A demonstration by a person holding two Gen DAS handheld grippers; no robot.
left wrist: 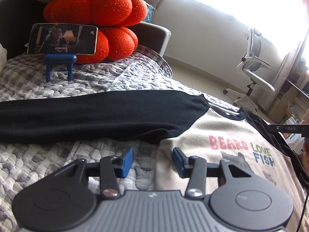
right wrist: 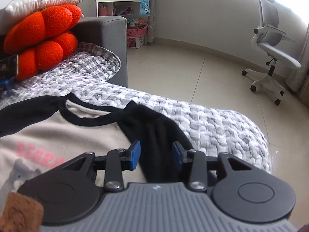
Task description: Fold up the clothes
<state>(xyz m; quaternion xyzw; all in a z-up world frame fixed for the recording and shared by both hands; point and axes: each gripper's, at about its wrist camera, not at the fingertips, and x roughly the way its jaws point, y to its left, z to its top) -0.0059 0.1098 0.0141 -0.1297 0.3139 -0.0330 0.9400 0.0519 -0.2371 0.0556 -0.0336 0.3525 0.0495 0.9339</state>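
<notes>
A beige shirt (left wrist: 222,135) with black sleeves and a "BEARS LOVE FISH" print lies face up on the quilted bed. Its one black sleeve (left wrist: 87,116) stretches out flat to the left. My left gripper (left wrist: 153,161) hovers open over the shirt's side edge, one pad above the quilt and one above the beige cloth, gripping nothing. In the right wrist view the beige shirt (right wrist: 58,127) shows its black collar, and the other black sleeve (right wrist: 154,127) runs down along the shirt's side. My right gripper (right wrist: 156,155) stands open over that sleeve, its blue pads not pressing it.
A grey checked quilt (left wrist: 96,77) covers the bed. At its head are two orange cushions (left wrist: 92,5) and a phone (left wrist: 62,38) on a blue stand (left wrist: 59,61). A white office chair (right wrist: 274,58) stands on the tiled floor beyond the bed's right edge.
</notes>
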